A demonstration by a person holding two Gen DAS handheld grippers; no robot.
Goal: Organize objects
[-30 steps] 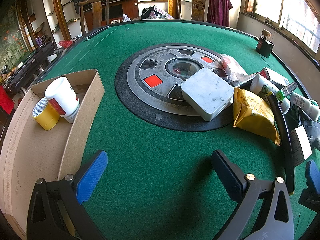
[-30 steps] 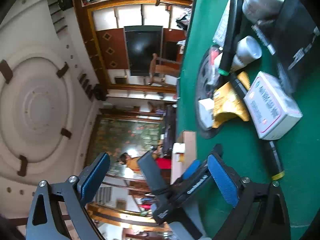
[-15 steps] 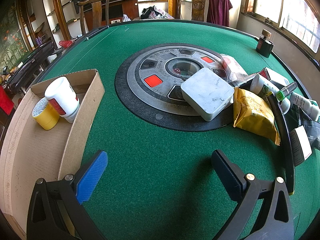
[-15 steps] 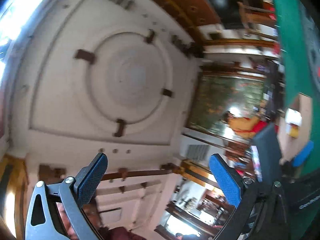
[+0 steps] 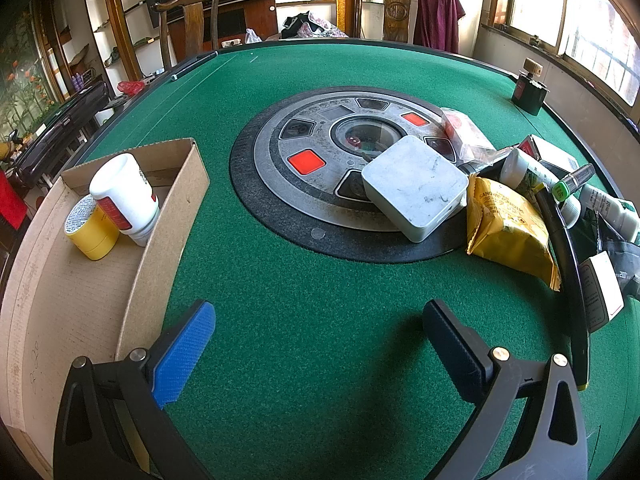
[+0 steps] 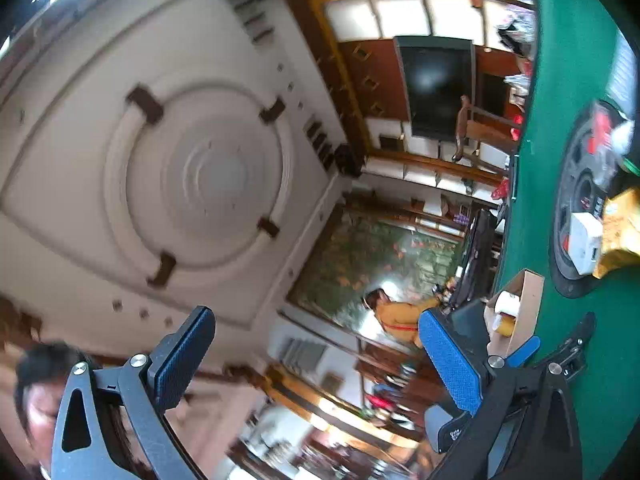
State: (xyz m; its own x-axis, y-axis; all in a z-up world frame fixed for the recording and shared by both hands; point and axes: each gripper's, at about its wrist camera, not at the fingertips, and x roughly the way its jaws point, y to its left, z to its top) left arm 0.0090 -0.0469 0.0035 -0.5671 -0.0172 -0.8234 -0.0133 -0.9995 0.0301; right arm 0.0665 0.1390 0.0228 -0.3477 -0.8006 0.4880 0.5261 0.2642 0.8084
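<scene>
My left gripper (image 5: 318, 354) is open and empty, low over the green felt table (image 5: 304, 304). A cardboard box (image 5: 160, 216) at the left holds a white bottle (image 5: 124, 196) and a yellow jar (image 5: 90, 228). A pile at the right includes a grey square case (image 5: 416, 186), a yellow snack bag (image 5: 508, 228), white bottles (image 5: 528, 170) and a black curved band (image 5: 568, 256). My right gripper (image 6: 316, 360) is open and empty, tilted up at the ceiling, with the table (image 6: 560, 120) at the right edge of its view.
A round grey hub with red buttons (image 5: 344, 148) sits in the table's middle. A black bottle (image 5: 528, 92) stands at the far right edge. Chairs (image 5: 192, 24) stand behind the table. A person's face (image 6: 36, 396) shows in the right wrist view.
My right gripper swung up off the pile toward the ceiling, then rolled back so the table shows at the right. My left gripper has not moved.
</scene>
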